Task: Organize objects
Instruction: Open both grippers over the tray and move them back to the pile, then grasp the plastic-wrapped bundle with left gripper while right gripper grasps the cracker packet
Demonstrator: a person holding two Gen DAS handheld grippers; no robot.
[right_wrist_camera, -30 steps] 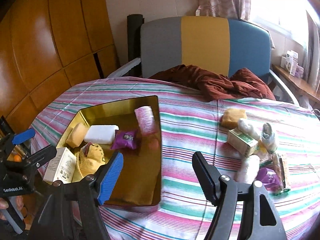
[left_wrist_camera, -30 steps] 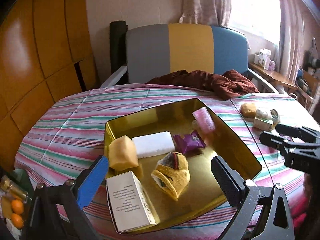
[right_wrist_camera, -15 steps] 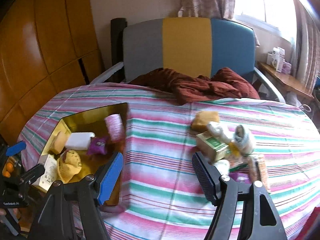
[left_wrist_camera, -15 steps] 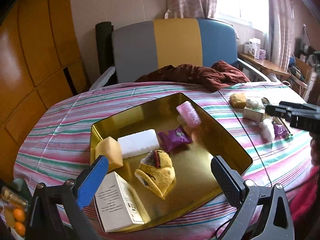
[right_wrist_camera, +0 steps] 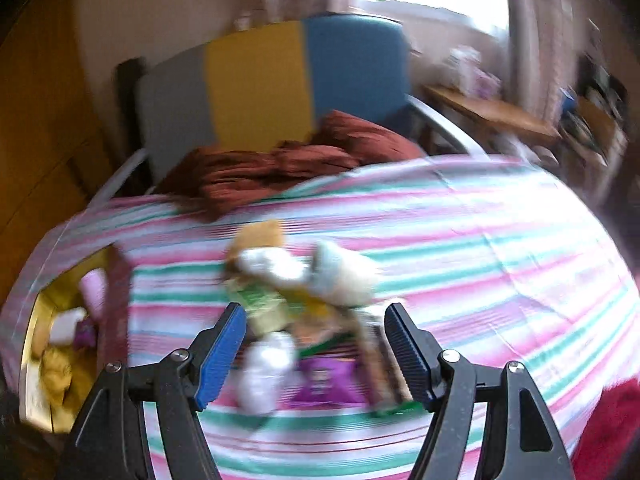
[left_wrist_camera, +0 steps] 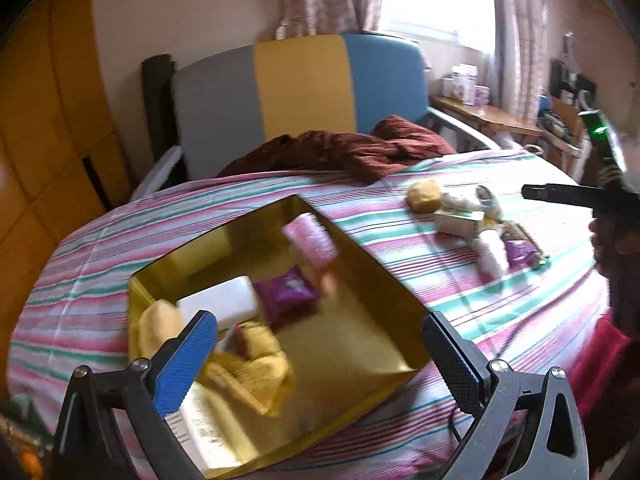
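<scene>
Nearest the left wrist camera, the left tongs point(left_wrist_camera: 320, 356) stand wide apart and hold nothing, poised over the shallow gold metal tray point(left_wrist_camera: 384, 280) on the desk under its pink, green and white striped tablecloth point(left_wrist_camera: 80, 264). The tray, mirror-bright and hard-walled, already carries part of the job: a white printed cardboard box point(left_wrist_camera: 208, 436) at its near edge, a soft yellow knitted piece point(left_wrist_camera: 256, 364), a yellow sponge block point(left_wrist_camera: 154, 326), a white rectangular bar point(left_wrist_camera: 224, 306), a glossy purple foil packet point(left_wrist_camera: 286, 294) and, leaning on the far wall, a pink ribbed cylinder point(left_wrist_camera: 310, 238).

In the right wrist view the right tongs point(right_wrist_camera: 316, 348) are likewise apart and empty, framing the loose pile that is left to sort. The picture is blurred, but a white crinkled wrapper point(right_wrist_camera: 264, 376) and a second purple foil pouch point(right_wrist_camera: 324, 382) lie closest, then a green-printed carton point(right_wrist_camera: 260, 304), pale soft bundles point(right_wrist_camera: 340, 272) and a tan sponge-like lump point(right_wrist_camera: 260, 236) at the back. I judge the task roughly half done, with the pile apparently due for the tray.

Farther off, a rumpled dark-red cloth point(left_wrist_camera: 344, 150) spills onto the desk's far edge from a grey, yellow and blue padded chair point(left_wrist_camera: 296, 88).
</scene>
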